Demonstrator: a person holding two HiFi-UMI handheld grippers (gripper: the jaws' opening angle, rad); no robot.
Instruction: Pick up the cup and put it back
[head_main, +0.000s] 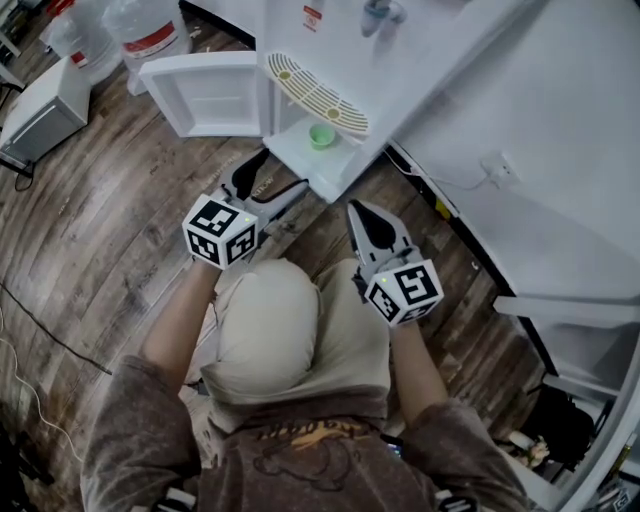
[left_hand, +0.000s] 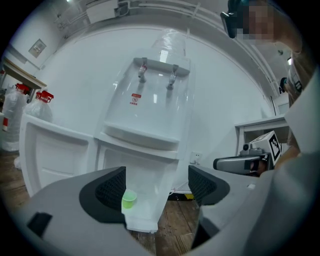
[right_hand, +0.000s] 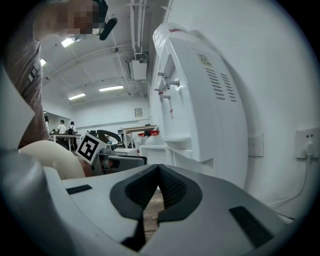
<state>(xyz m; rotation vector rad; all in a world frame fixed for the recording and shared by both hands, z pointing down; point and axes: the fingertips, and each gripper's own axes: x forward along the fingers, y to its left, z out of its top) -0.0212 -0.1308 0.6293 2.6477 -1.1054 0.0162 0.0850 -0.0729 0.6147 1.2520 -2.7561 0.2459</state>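
Green cup (head_main: 321, 135), white water dispenser (left_hand: 150, 115), open door (head_main: 210, 95)

Brown sweatshirt (head_main: 300, 455), beige trousers (head_main: 268, 330); grey left gripper (head_main: 278, 175) and right gripper (head_main: 357, 208) bear marker cubes (head_main: 220, 231).

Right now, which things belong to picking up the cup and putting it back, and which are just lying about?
Job:
- small green plastic cup, on the lower shelf of the white water dispenser
- left gripper, open, pointing toward it

Lying about:
- clear water jugs with red caps
- white box on the floor
- white wall socket
- right gripper, shut and empty
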